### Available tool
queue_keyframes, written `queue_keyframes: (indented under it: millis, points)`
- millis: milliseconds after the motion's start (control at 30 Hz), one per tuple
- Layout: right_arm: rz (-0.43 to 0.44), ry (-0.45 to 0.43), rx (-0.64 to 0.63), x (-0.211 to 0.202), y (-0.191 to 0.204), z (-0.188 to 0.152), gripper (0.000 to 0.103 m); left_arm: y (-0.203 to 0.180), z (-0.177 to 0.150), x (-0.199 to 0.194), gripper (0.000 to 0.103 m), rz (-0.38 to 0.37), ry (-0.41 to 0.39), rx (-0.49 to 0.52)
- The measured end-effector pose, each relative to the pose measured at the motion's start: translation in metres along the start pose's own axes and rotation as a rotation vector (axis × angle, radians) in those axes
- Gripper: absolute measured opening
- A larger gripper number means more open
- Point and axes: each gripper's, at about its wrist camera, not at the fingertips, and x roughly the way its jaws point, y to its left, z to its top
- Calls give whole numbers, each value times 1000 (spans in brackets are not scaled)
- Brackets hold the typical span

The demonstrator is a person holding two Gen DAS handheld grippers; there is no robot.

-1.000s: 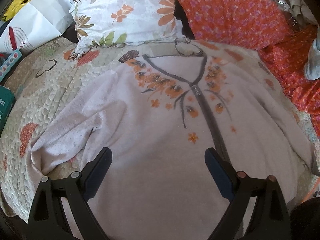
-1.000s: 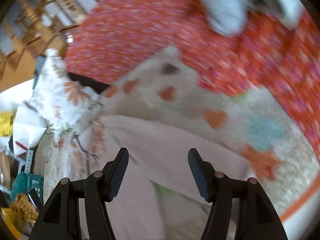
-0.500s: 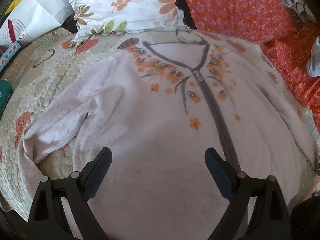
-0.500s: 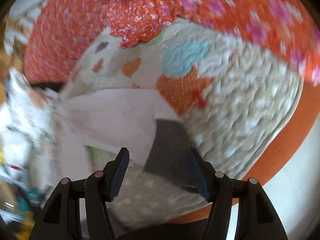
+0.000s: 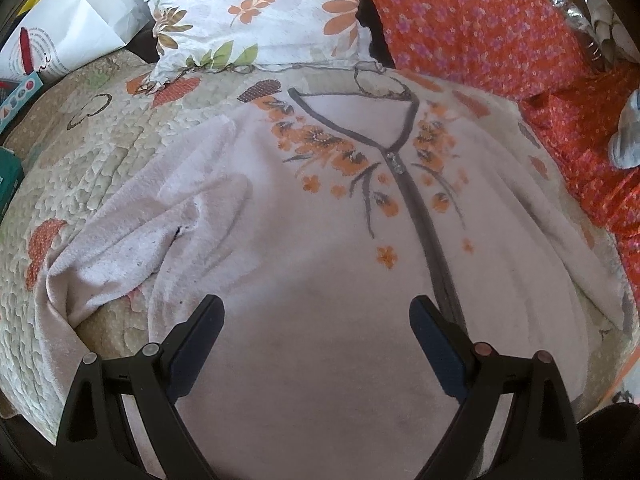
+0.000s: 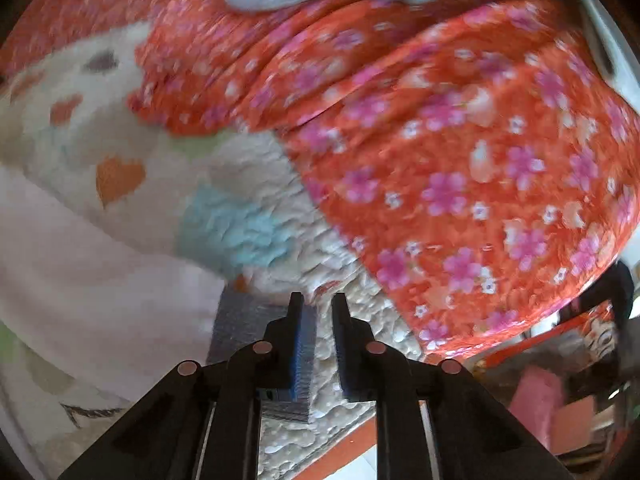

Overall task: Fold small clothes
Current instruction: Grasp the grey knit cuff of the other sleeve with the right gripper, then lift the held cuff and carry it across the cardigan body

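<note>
A pale pink cardigan point(image 5: 304, 240) with orange flowers lies spread flat on a quilted bed point(image 5: 80, 168), its left sleeve rumpled. The left claw point(image 5: 316, 316) hovers over its lower front, fingers spread wide. The right claw point(image 6: 318, 308) is nearly pressed together beside the sleeve's grey cuff point(image 6: 244, 320), next to an orange floral cloth point(image 6: 460, 152).

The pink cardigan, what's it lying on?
The pink cardigan lies spread on a quilted bedspread with orange patches. The quilt beneath its body is covered.
</note>
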Motion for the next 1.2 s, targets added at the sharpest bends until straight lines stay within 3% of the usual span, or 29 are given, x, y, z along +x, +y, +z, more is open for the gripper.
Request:
queue_keyframes:
  millis: [33,100,167,233,333,433,533,667,700,733,767,1033,1200]
  points:
    - [82,19,36,-4,-9,1,19,1,0,0,93,0,2,-2]
    - [381,92,180,-10,-29,-5,39,4,0,2,93,-7,14,-15]
    - [611,145,287,-11,-36,-20,46,6,0,4,93,-24,30,-31]
    - [690,175,316,-9,-30,-36,46,8,0,6,93,-44,47,-49]
    - [704,201,352,2,-22,-62,46,8,-1,6,93,-49,49,-56]
    - [714,248,490,31,-24,-84,46,10,-1,4,93,-46,41,-61]
    - [727,182,636,43,-37,-86,46,18,0,2,93,-43,36,-80]
    - [663,117,682,47,-36,-67,45,32,4,-3,93,-48,24,-118]
    - [653,112,676,48,-35,-62,22,35,5,-5,93,-50,20,-125]
    - [639,107,649,48,-31,-55,8,40,6,-8,93,-54,14,-138]
    - [639,112,624,48,-29,-48,8,46,8,-10,93,-57,7,-153]
    - [481,-137,631,-31,-60,27,8,126,35,-51,93,-57,-116,-357]
    - [507,-231,424,-95,4,72,8,169,37,-66,94,-54,-160,-473]
